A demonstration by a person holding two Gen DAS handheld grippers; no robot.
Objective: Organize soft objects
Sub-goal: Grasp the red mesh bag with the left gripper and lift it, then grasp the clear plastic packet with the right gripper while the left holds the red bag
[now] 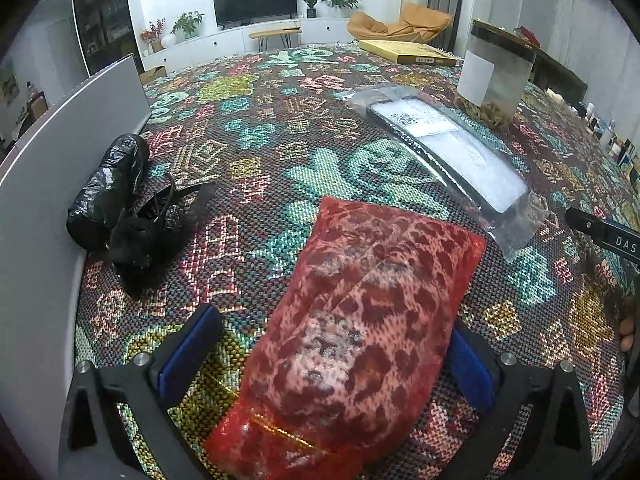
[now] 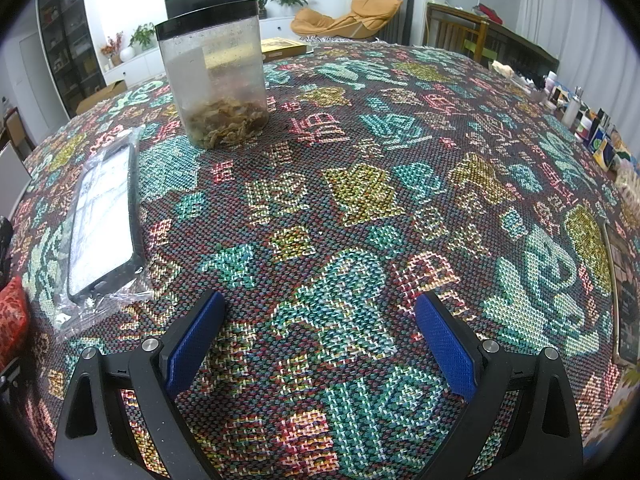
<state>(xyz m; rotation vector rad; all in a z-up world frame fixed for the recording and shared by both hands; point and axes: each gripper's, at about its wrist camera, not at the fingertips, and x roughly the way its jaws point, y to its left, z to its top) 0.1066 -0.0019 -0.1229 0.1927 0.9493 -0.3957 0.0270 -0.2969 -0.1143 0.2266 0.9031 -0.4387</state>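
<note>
A soft red leopard-print pouch (image 1: 352,340) lies on the patterned tablecloth (image 1: 256,132), between the fingers of my left gripper (image 1: 332,356). The jaws stand wide open, and the left pad is clear of the pouch. The pouch's edge also shows at the left rim of the right wrist view (image 2: 12,316). A black plastic bag roll (image 1: 106,192) and a crumpled black item (image 1: 152,232) lie to the left. A clear bag holding a phone case (image 1: 452,148) lies beyond the pouch, also in the right wrist view (image 2: 102,224). My right gripper (image 2: 320,336) is open and empty over the cloth.
A clear jar with a black lid and dried bits (image 2: 216,76) stands behind the phone case. A grey panel (image 1: 44,184) stands along the table's left side. A yellow flat box (image 1: 404,52) lies at the far edge. Small bottles and boxes (image 2: 592,128) line the right side.
</note>
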